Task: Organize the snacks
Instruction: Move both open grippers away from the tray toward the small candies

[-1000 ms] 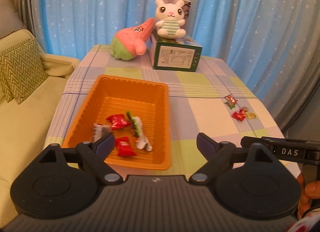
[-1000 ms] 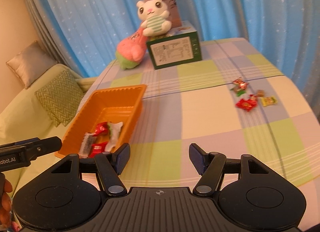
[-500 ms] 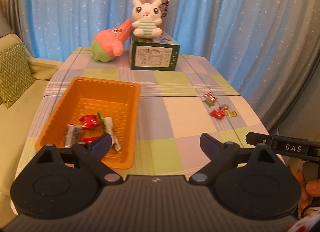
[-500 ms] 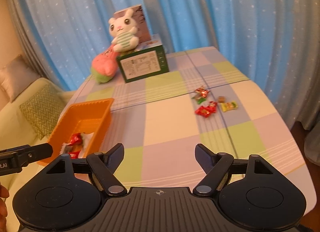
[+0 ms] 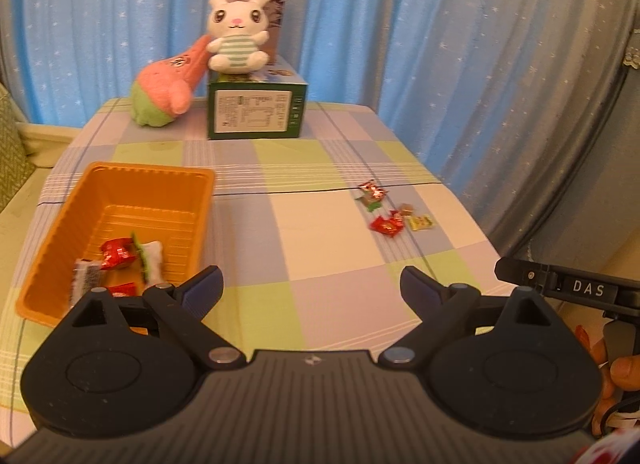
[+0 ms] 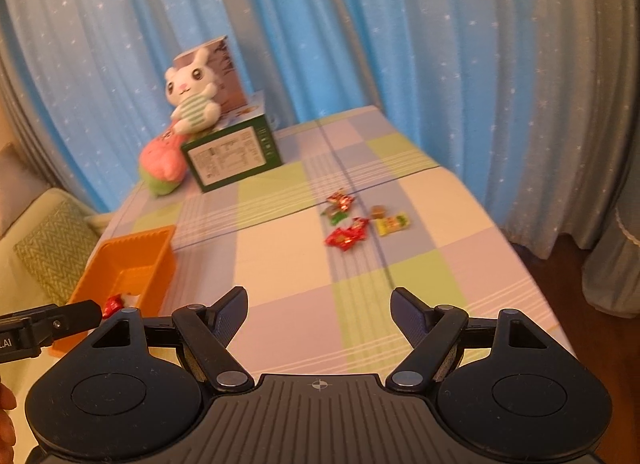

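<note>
Both grippers hover above the near edge of the checked bench (image 5: 320, 232) with jaws wide apart and nothing between them: the left gripper (image 5: 311, 284) beside the orange tray (image 5: 120, 199), which holds several snacks, the right gripper (image 6: 319, 306) facing the loose snacks (image 6: 352, 223) lying well apart from the tray.

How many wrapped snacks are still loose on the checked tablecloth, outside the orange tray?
5, clustered right of the orange plastic tray: red-patterned wrapper, green wrapper just below it, red wrapper, small brown candy, yellow packet. The cluster overlaps, so another may be hidden.
</note>
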